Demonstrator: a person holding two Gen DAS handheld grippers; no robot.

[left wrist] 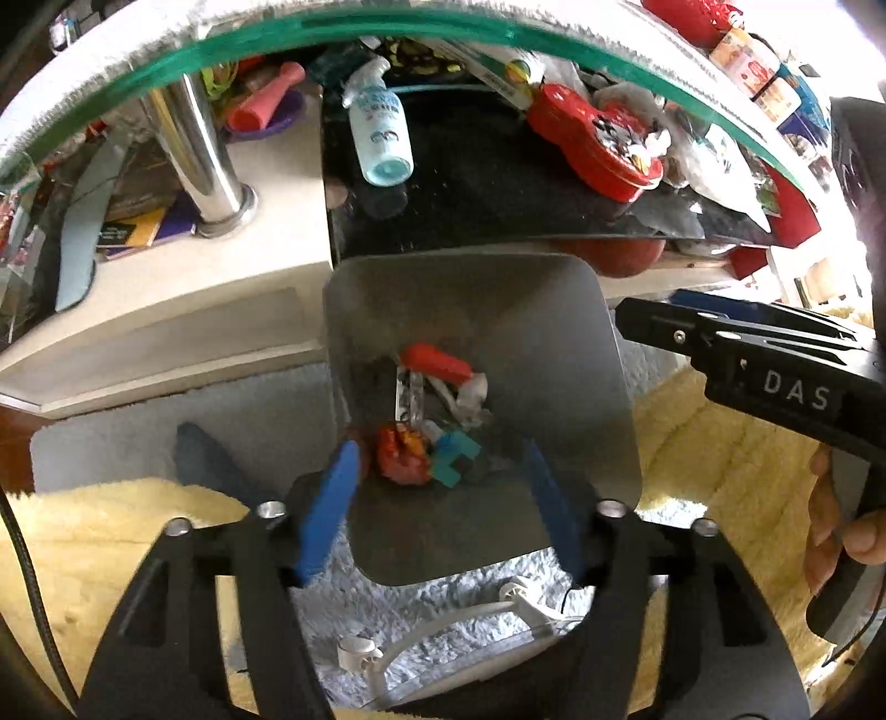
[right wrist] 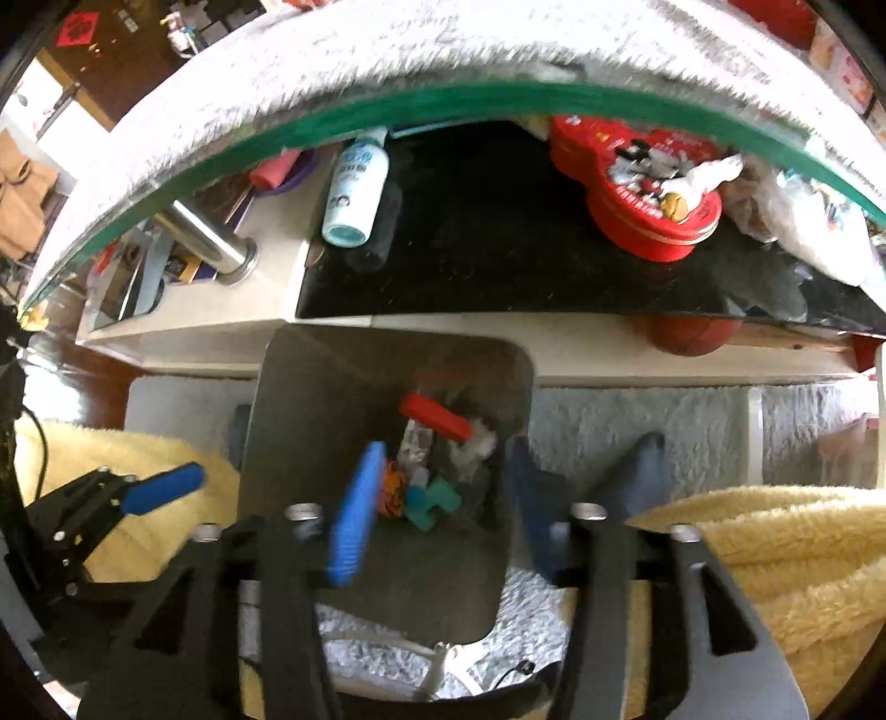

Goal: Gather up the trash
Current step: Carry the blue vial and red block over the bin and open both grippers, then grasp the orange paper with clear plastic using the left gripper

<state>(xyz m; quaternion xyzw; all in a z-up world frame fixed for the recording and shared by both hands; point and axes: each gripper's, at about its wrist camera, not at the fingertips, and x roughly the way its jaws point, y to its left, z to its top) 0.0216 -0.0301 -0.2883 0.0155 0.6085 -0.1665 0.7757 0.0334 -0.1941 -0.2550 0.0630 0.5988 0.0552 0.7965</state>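
A grey trash bin (left wrist: 554, 343) stands on the carpet below the table; it also shows in the right wrist view (right wrist: 310, 399). Inside lie a red tube (left wrist: 437, 360), a crumpled orange-red wrapper (left wrist: 404, 454), a teal piece (left wrist: 454, 457) and white scraps (left wrist: 470, 396). My left gripper (left wrist: 437, 509) hangs open and empty above the bin's mouth. My right gripper (right wrist: 437, 504) is also open and empty above the bin; it shows from the side in the left wrist view (left wrist: 664, 321).
A glass tabletop edge (left wrist: 387, 27) arcs above. On the black shelf (left wrist: 470, 183) lie a spray bottle (left wrist: 382, 133), a red tin (left wrist: 603, 144) and plastic bags (left wrist: 720, 160). A chrome leg (left wrist: 205, 149) stands left. A yellow fleece blanket (right wrist: 775, 554) lies on both sides.
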